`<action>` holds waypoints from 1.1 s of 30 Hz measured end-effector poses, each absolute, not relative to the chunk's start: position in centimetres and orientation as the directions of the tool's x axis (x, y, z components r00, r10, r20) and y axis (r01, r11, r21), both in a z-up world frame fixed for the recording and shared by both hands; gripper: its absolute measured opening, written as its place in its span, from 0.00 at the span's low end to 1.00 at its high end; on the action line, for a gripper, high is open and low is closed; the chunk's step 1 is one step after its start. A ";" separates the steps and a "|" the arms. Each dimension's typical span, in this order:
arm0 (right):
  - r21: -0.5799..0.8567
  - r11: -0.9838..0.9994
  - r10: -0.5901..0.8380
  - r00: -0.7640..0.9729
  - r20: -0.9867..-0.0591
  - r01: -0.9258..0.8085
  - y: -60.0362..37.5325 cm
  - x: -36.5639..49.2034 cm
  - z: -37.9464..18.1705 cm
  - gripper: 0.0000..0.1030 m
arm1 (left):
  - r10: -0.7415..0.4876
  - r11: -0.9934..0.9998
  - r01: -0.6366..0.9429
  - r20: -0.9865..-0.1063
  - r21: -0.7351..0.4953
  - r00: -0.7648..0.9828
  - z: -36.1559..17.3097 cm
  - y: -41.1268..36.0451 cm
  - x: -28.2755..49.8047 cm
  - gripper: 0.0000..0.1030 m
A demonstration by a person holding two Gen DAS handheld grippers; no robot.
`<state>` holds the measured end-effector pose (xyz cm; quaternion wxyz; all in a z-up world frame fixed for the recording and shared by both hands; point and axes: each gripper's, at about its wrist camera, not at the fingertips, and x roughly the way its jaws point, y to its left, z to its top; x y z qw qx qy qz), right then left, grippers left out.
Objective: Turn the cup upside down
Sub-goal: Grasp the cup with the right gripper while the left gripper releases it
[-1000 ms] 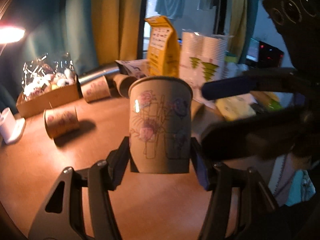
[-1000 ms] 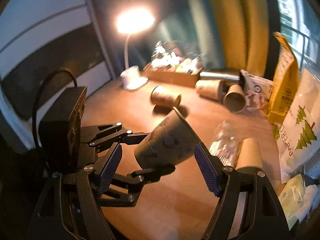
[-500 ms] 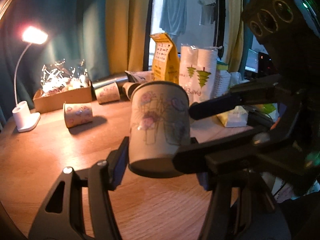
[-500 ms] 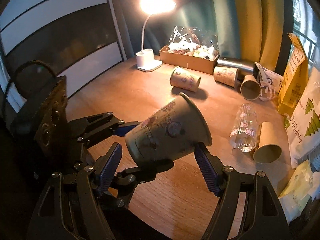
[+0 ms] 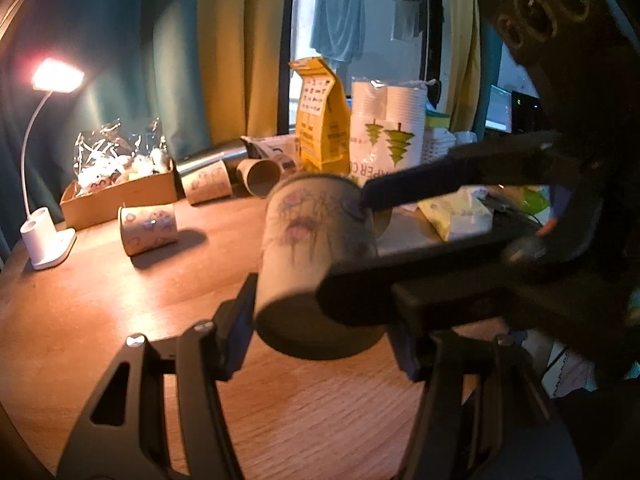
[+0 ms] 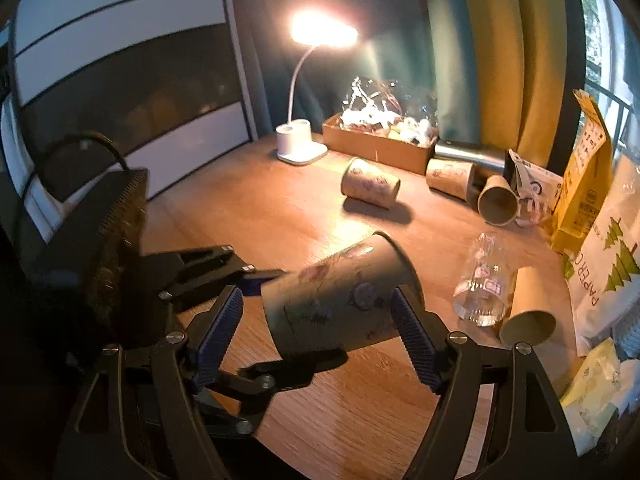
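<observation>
A flower-printed paper cup (image 5: 316, 264) is held above the wooden table, tilted with its base toward the left camera. My left gripper (image 5: 320, 324) is shut on its lower part. In the right wrist view the cup (image 6: 340, 304) lies tilted between the blue pads of my right gripper (image 6: 316, 332), whose jaws stand wide; the right pad (image 6: 412, 340) is at the cup wall, the left pad is apart from it. The right gripper's fingers (image 5: 420, 188) cross over the cup in the left view.
Other printed cups (image 6: 370, 189) lie on their sides on the table (image 6: 256, 216). A clear bottle (image 6: 482, 280) and plain cup (image 6: 528, 312) lie to the right. A lamp (image 6: 298, 146), snack box (image 6: 380, 140), yellow bag (image 5: 322, 120) and pack of cups (image 5: 386, 128) stand behind.
The cup has tipped further over, its base swinging toward the left camera. The right gripper has come closer around the cup.
</observation>
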<state>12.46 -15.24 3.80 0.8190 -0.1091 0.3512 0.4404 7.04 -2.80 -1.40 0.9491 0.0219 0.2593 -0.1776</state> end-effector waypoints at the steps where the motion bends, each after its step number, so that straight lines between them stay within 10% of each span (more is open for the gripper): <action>1: 0.140 0.592 0.646 0.363 -0.672 -0.794 -15.4 12.6 3.7 0.77 | -0.331 0.934 0.352 -0.495 -0.053 0.803 -1.3 -2.8 6.9 0.58; 33: 0.261 0.606 0.676 0.314 -0.667 -0.751 -17.1 13.6 1.9 0.71 | -0.354 0.913 0.406 -0.417 0.042 0.837 -0.1 -4.9 5.6 0.57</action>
